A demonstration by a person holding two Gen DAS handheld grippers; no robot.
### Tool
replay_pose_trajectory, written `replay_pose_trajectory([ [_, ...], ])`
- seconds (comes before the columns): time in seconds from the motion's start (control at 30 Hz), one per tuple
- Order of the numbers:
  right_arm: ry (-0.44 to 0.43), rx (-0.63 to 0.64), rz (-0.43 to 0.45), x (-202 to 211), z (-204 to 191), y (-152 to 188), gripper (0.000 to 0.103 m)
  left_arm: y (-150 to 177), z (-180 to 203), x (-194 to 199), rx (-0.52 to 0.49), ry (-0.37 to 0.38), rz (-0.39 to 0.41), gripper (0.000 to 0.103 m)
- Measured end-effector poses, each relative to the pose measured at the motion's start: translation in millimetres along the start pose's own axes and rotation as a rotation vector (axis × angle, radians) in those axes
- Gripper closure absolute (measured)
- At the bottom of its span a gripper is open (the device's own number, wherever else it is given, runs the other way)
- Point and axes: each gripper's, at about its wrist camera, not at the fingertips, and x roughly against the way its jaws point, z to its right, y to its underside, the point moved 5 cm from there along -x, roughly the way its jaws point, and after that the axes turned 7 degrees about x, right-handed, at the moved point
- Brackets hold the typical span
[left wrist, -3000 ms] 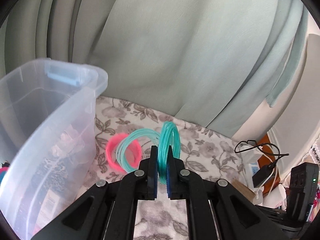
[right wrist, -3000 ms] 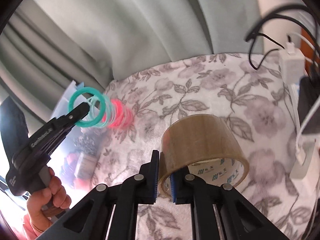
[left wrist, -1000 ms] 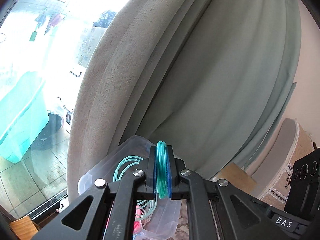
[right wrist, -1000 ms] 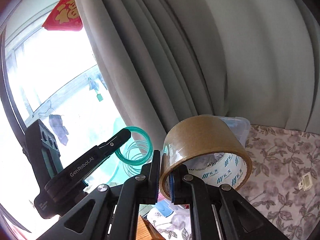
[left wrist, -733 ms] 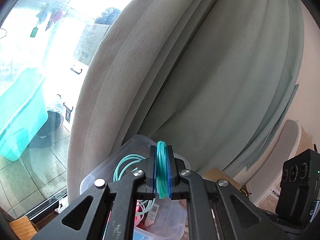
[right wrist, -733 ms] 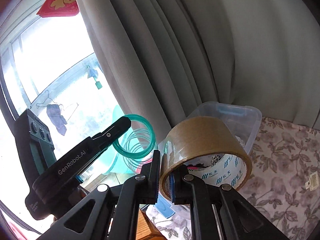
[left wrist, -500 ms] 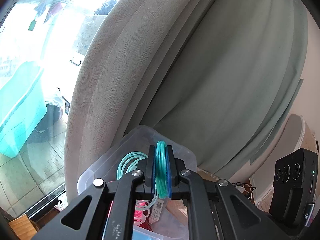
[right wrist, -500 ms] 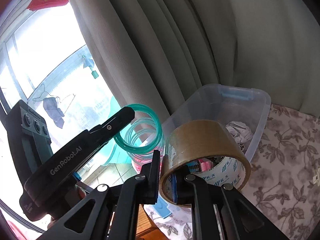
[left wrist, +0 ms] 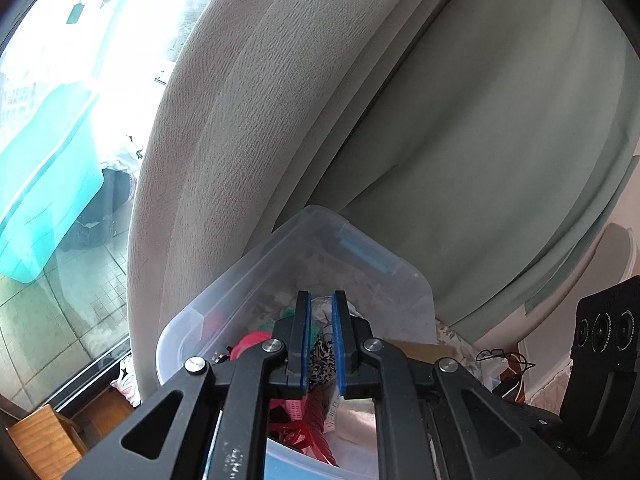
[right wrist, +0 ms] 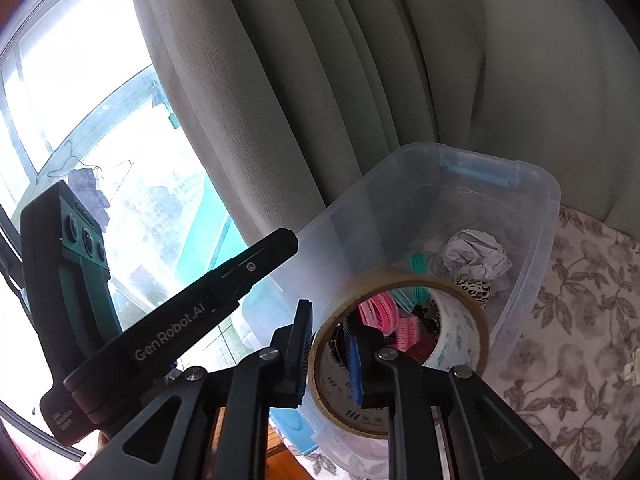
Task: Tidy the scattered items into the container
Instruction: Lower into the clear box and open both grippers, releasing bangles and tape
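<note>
- Tape [right wrist: 400, 344] is the item in play, and in the right wrist view it sits right at the right gripper [right wrist: 330, 352], over the near end of the bin [right wrist: 536, 240].
- Right gripper has its fingers spread: one finger [right wrist: 302, 344] outside the roll wall, the other blue pad inside the core. Both look to stand just off the wall, so I judge the pinch is let go or nearly so; contact at the pads is hard to call.
- Roll stands on edge, its open core facing the camera, its axis running roughly along the fingers. Through the core you see pink rings [right wrist: 378, 308] lying inside the bin.
- Straight below and ahead of the tape is open bin, with a paper ball [right wrist: 476, 258] and a teal ring [right wrist: 420, 262] further in; the drop path looks free.
- Left gripper [right wrist: 280, 246] comes in from the left, its tip over the bin's left rim, well clear of the tape.
- Left wrist view now: left gripper [left wrist: 321, 340] holds nothing, blue pads [left wrist: 306, 336] parted with a plain gap between them.
- Bin [left wrist: 400, 268] lies dead ahead and below it, long axis running away from the camera toward the curtain [left wrist: 360, 100]. Pink and red clutter shows under the fingers.
- Tape is not clearly visible here, so the right gripper is the one on the job; my read is that its move is simply down and away.
</note>
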Motion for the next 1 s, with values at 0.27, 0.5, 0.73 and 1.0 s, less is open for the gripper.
replay_pose_trajectory([
  [0.27, 0.044, -0.005, 0.020, 12.5, 5.1, -6.1, 0.070, 1.6, -0.5, -13.5, 0.000, 0.004, -0.027, 0.072],
  [0.5, 0.101, -0.016, -0.011, 20.9, 4.2, -5.3, 0.066, 1.9, 3.2, -18.4, -0.031, 0.009, -0.052, 0.061],
  [0.73, 0.151, -0.044, -0.051, 23.4, 6.9, 1.1, 0.063, 5.2, 9.6, -17.8, -0.083, -0.012, -0.094, 0.051],
  [1.0, 0.207, -0.059, -0.063, 33.0, 7.5, 5.7, 0.047, 19.4, 16.4, -7.2, -0.106, -0.024, -0.139, 0.038],
])
